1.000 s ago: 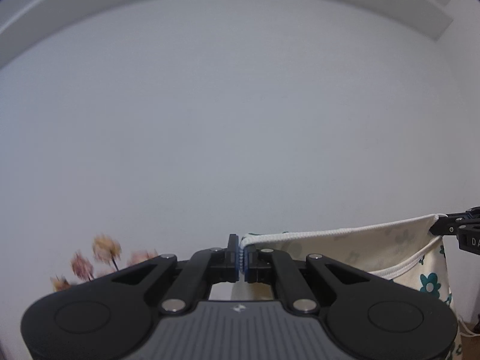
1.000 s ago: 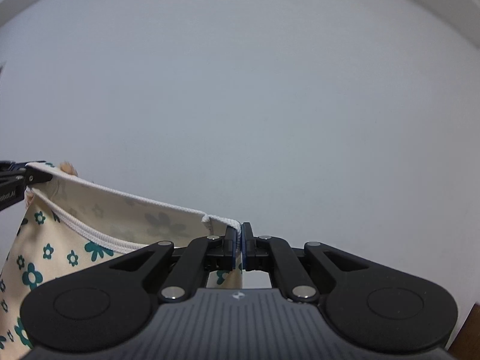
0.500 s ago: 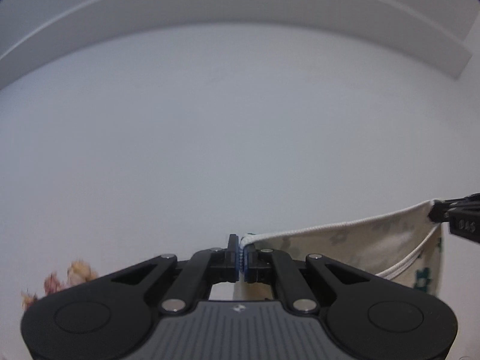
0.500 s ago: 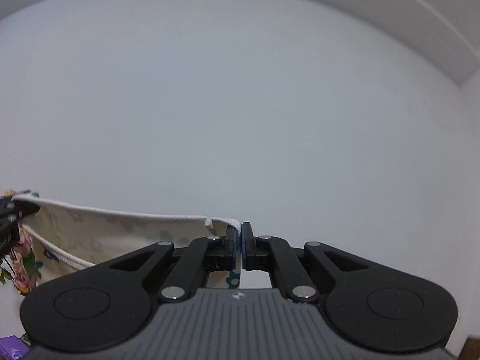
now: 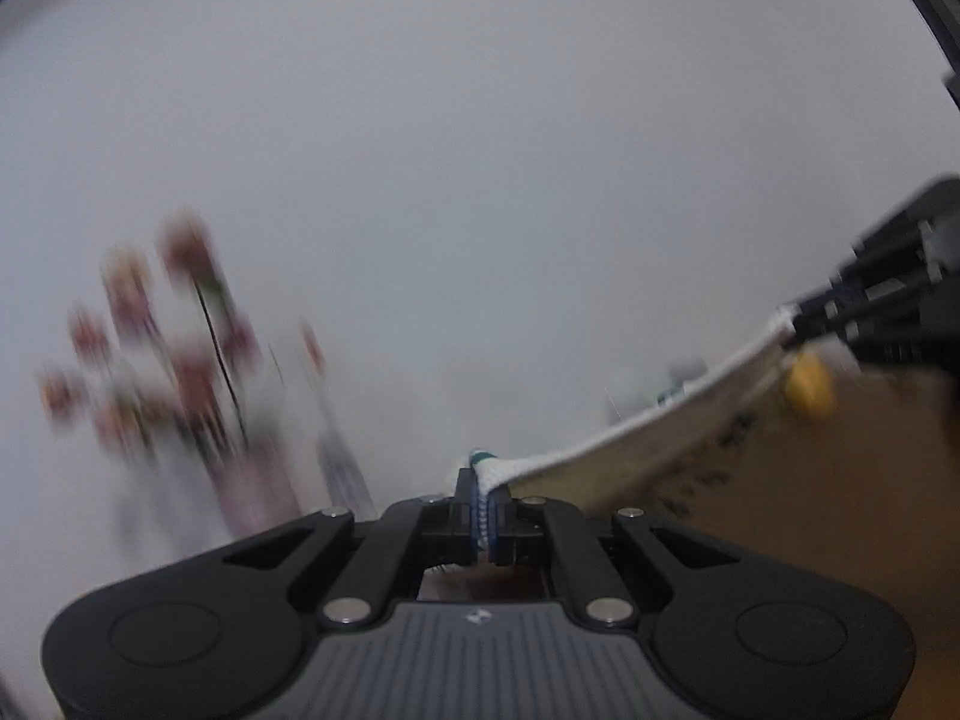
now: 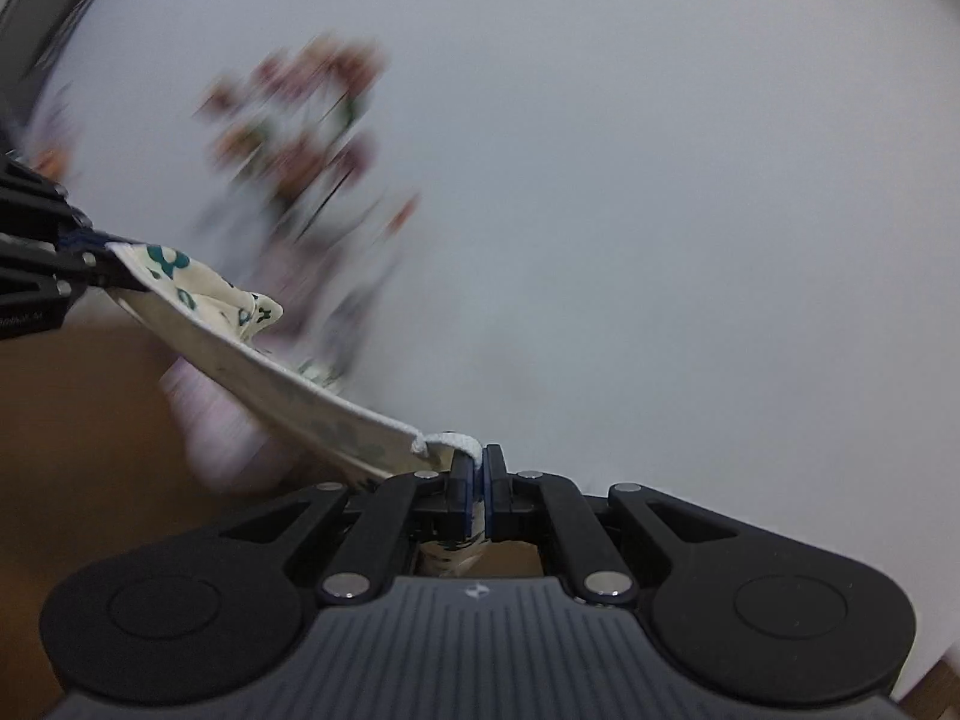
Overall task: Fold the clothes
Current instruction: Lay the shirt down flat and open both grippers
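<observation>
Cloth (image 5: 648,450), cream with small teal flowers and a white ribbed hem, hangs stretched between the two grippers. In the left wrist view the left gripper (image 5: 487,507) sits low at 6 o'clock, its jaws pressed together on one corner of the hem, a bit of white and teal fabric bunched above the pads. From there the hem runs up toward 2 o'clock, where the right gripper (image 5: 822,315) pinches the other corner at the frame's edge. Under the cloth at 4 o'clock lies a brown tabletop (image 5: 840,510). A small yellow thing (image 5: 810,390) shows just below the far corner; it is too blurred to tell what it is. At 9 o'clock a bunch of pink and red flowers (image 5: 174,354) stands against a pale wall (image 5: 480,150), heavily smeared.

In the right wrist view the right gripper (image 6: 478,486) is clamped shut on the hem at 6 o'clock, with printed fabric hanging below between the fingers. The cloth (image 6: 288,390) climbs toward 10 o'clock, where the left gripper (image 6: 90,258) grips it; near that end the fabric folds over on itself. The brown tabletop (image 6: 78,420) fills 8 o'clock, and the blurred flowers (image 6: 300,138) sit at 11 o'clock before the wall (image 6: 660,210).
</observation>
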The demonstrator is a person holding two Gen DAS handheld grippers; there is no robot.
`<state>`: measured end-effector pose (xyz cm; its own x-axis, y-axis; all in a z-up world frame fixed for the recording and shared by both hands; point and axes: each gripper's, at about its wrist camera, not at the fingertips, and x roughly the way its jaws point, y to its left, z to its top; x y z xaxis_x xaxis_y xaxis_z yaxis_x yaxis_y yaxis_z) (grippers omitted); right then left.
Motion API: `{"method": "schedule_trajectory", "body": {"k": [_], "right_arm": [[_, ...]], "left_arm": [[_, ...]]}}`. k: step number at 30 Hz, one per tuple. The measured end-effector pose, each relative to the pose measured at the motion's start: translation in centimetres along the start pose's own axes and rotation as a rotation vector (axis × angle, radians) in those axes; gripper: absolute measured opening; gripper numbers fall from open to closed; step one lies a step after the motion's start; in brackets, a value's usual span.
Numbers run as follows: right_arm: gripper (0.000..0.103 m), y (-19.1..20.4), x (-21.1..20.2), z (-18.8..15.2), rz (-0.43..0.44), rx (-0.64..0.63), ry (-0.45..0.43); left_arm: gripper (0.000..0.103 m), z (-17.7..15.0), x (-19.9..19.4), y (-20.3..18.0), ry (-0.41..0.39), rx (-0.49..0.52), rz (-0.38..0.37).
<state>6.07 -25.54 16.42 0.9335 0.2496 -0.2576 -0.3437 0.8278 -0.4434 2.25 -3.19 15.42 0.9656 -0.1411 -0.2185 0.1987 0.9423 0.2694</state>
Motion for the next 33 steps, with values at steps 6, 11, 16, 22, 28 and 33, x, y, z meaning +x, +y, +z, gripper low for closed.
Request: {"method": "schedule_trajectory", "body": {"k": [6,11,16,22,28,33], "right_arm": [[0.002,8.5,-5.9,-10.6,0.172,0.06,0.238],[0.002,8.6,-7.1,-12.7,0.2,0.14,0.294],[0.007,8.8,-5.8,-11.9,0.232,0.146,0.349],[0.035,3.4,-7.2,-10.2,0.346,0.355,0.341],[0.038,0.8,-1.5,-9.2,0.241,0.448,0.37],[0.043,0.1,3.2,-10.7,0.173,0.496,0.439]], "left_arm": [[0.002,-10.1,-1.0,-2.2,0.229,-0.008,-0.079],[0.003,-10.7,-2.7,-3.6,0.252,0.022,-0.079],[0.024,-11.0,-4.2,-4.6,0.299,0.074,-0.132],[0.049,-7.6,-5.7,-0.4,0.282,-0.051,-0.303],[0.055,-5.1,1.7,0.3,0.361,-0.093,-0.257],[0.055,-6.6,8.3,-0.1,0.524,-0.106,-0.208]]}}
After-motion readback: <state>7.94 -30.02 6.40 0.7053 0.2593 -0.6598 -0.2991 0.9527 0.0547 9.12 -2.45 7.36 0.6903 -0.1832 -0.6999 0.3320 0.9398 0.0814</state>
